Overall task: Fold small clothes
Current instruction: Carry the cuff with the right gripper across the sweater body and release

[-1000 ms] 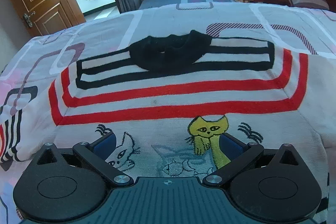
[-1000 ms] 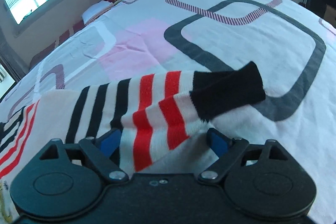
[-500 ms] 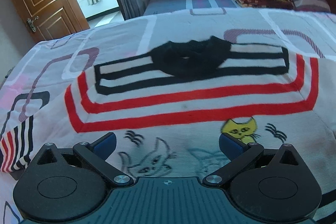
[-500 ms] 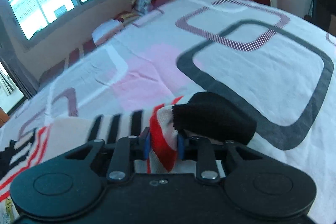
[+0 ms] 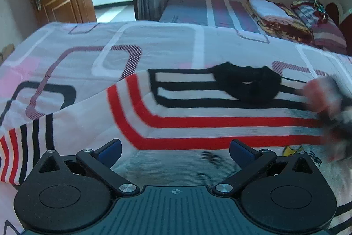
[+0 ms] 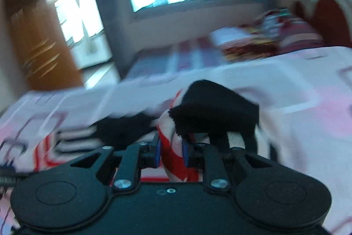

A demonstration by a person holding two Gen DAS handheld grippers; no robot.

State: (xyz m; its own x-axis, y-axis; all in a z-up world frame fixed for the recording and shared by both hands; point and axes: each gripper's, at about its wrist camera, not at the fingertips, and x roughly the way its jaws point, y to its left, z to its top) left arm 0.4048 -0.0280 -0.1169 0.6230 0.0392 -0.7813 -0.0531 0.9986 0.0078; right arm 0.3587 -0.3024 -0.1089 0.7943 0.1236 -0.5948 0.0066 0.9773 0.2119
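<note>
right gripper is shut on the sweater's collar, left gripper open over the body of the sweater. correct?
Not the collar. In the right wrist view the right gripper is shut on the sleeve, the striped one ending in a black cuff; its jaws have just been closing on it. The black collar lies untouched in the left wrist view. The left gripper is open over the sweater, as stated.

- Bedspread (image 5: 66, 41) left of the sweater (image 5: 198, 120) is unobstructed.
- Far bed edge is blocked by folded bedding (image 5: 275, 14) and headboard (image 6: 330, 19).
</note>
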